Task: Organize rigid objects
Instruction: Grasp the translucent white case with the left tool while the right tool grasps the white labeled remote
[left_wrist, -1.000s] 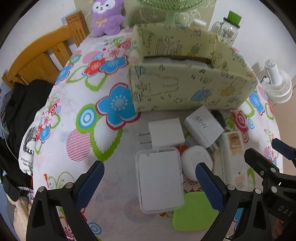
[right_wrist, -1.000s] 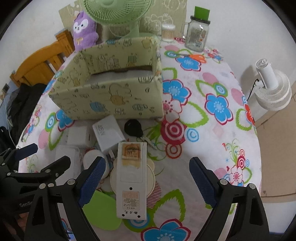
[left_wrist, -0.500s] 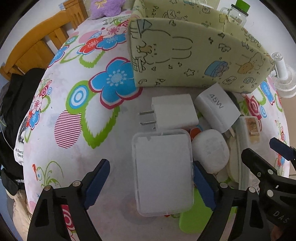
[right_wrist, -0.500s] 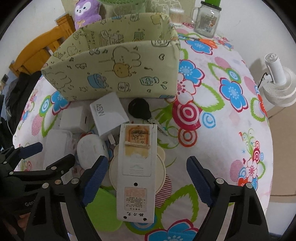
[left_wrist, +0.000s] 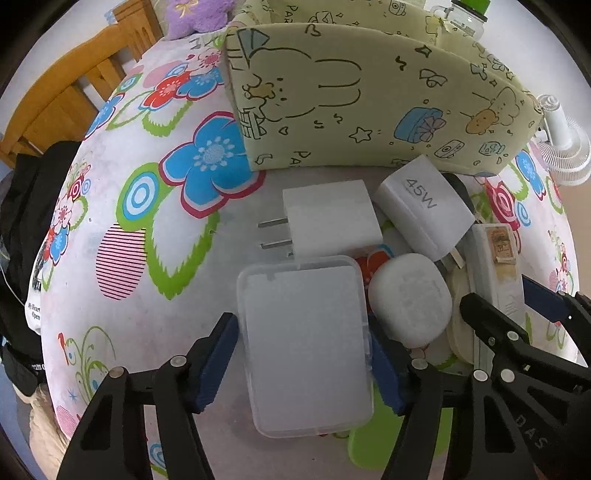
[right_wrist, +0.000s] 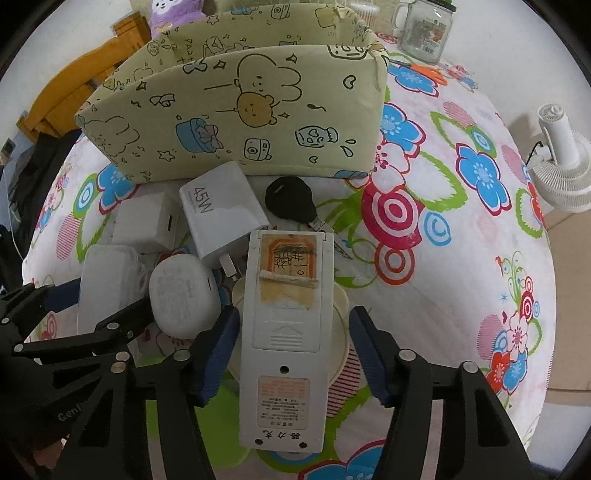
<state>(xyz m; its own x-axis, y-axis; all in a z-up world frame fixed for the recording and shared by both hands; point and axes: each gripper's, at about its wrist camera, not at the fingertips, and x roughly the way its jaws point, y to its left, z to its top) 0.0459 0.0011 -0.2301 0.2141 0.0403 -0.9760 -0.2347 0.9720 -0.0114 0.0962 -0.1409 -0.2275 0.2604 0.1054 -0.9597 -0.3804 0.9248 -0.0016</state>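
A clear plastic box (left_wrist: 306, 343) lies flat on the flowered tablecloth. My left gripper (left_wrist: 304, 365) points down over it, jaws closing, and both blue pads touch its long sides. A white remote (right_wrist: 284, 332) lies face down across a cream disc (right_wrist: 341, 332). My right gripper (right_wrist: 293, 354) straddles it with its jaws closing. Its left pad (right_wrist: 221, 350) is at the remote's edge, while the right pad (right_wrist: 365, 354) stands apart from it. Beside them lie a white plug charger (left_wrist: 328, 218), a 45W charger (left_wrist: 424, 206) and a white rounded case (left_wrist: 410, 299).
A pale green cartoon-print storage box (left_wrist: 369, 99) stands just behind the pile. A black key fob (right_wrist: 290, 199) lies at its foot, and a green flat item (left_wrist: 373, 443) under the near edge. A glass jar (right_wrist: 424, 29), a white fan (right_wrist: 561, 162) and a wooden chair (left_wrist: 74, 92) surround the table.
Both grippers have sunk toward the table. Their jaws have narrowed from wide open, the left onto the clear box, the right around the remote.
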